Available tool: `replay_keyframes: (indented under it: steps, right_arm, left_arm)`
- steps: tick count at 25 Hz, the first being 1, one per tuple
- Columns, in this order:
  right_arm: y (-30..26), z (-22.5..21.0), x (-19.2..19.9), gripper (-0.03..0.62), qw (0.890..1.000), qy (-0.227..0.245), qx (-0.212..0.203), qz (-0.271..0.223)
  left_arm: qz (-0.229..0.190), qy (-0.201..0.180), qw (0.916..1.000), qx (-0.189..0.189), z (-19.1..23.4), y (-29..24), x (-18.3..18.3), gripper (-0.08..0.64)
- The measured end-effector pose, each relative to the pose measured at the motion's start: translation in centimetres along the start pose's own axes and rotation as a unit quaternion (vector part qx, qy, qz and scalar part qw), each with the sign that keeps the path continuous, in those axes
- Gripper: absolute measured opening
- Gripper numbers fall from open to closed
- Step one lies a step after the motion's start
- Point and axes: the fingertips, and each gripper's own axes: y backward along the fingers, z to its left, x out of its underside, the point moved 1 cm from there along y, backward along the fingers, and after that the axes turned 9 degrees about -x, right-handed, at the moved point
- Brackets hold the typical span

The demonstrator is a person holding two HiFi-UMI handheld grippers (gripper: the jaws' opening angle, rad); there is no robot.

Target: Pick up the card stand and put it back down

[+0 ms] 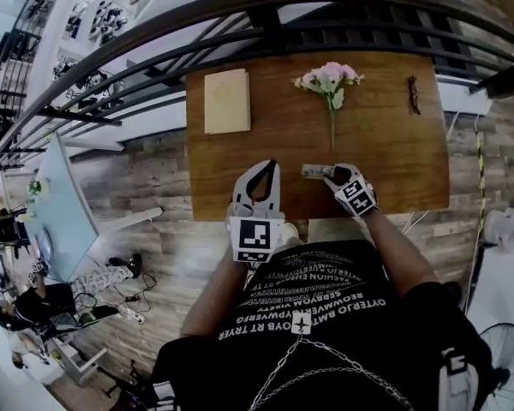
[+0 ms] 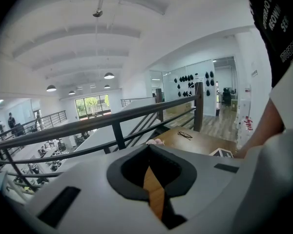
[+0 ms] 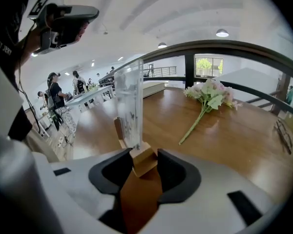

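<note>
Beside a dark metal railing (image 1: 265, 7) stands one brown wooden table (image 1: 377, 161), carrying four things: one cream rectangular notebook (image 1: 227, 101), one bunch of pink flowers on green stems (image 1: 330, 80), one pair of dark-framed glasses (image 1: 414, 94), and one card stand with a clear acrylic panel on a small wooden base (image 1: 315, 171). The stand is at the table's near edge, its panel upright, well apart from the other three. Two grippers are in view. The right gripper (image 1: 334, 176) has its jaws clamped on the stand's wooden base (image 3: 142, 160), a pad against each side. The left gripper (image 1: 268, 171) is near the same edge, its jaws drawn together to a thin slit, with nothing between them.
</note>
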Motion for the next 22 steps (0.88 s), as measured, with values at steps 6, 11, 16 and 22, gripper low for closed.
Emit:
replay_keyframes:
  steps: [6,11,16,22]
  right_arm:
    - [0.0,-0.1,-0.2,0.198,1.0,0.001,0.006,0.017]
    - [3.7,0.2,-2.0,0.241,0.998,-0.011,0.061,-0.023]
    - [9.9,3.1,-5.5,0.178,0.991,-0.003,0.11,-0.08]
    - [17.3,9.3,-11.7,0.017,0.969,0.03,0.173,-0.173]
  left_arm:
    - [-0.008,-0.003,0.9999,0.009,-0.2,1.4,0.0,0.025]
    - [-0.036,0.006,0.9993,0.011,0.3,4.3,-0.8,0.025]
    - [-0.074,0.018,0.9969,0.019,0.9,8.1,-1.8,0.025]
    - [-0.111,0.014,0.9929,0.039,1.8,12.5,-2.9,0.025]
